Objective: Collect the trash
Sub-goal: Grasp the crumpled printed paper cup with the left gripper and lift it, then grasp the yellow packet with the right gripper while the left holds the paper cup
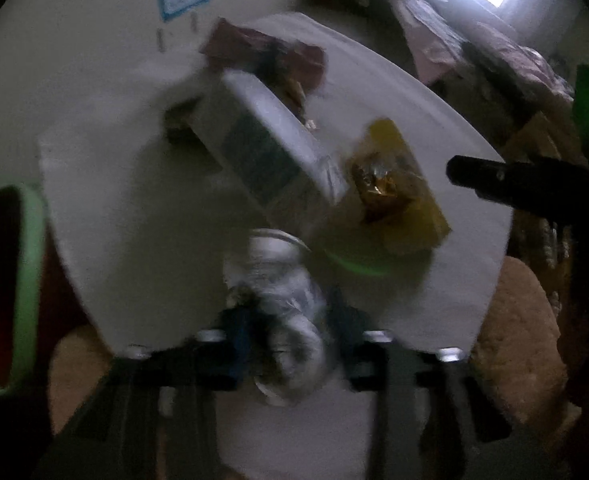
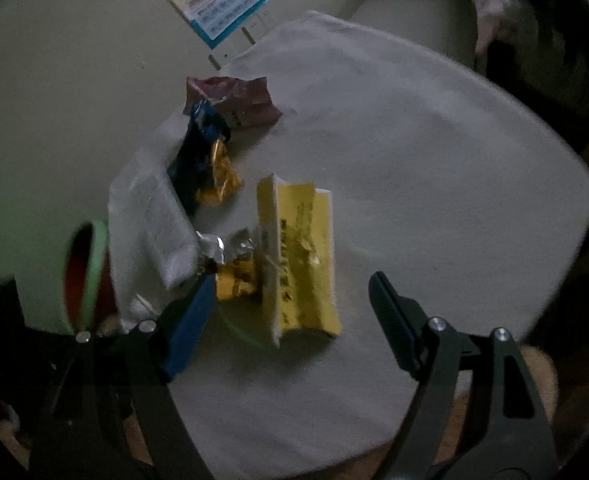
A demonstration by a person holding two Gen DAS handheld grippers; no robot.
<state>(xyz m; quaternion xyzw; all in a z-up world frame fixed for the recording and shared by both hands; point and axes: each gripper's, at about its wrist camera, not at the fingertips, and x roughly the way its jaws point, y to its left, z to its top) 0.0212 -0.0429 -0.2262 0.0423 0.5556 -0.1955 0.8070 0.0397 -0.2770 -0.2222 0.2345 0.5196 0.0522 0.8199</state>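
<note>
The left claw (image 1: pixel 290 344) points steeply down with its jaws drawn close on a crumpled silvery wrapper (image 1: pixel 282 300), while the right claw (image 2: pixel 294 312) angles down over the surface (image 2: pixel 434 168), jaws spread wide with nothing pressed between them.

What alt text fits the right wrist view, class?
Open right gripper hangs above a yellow carton lying on a white table. Left of it lie foil wrappers, a white packet and a maroon wrapper.
</note>
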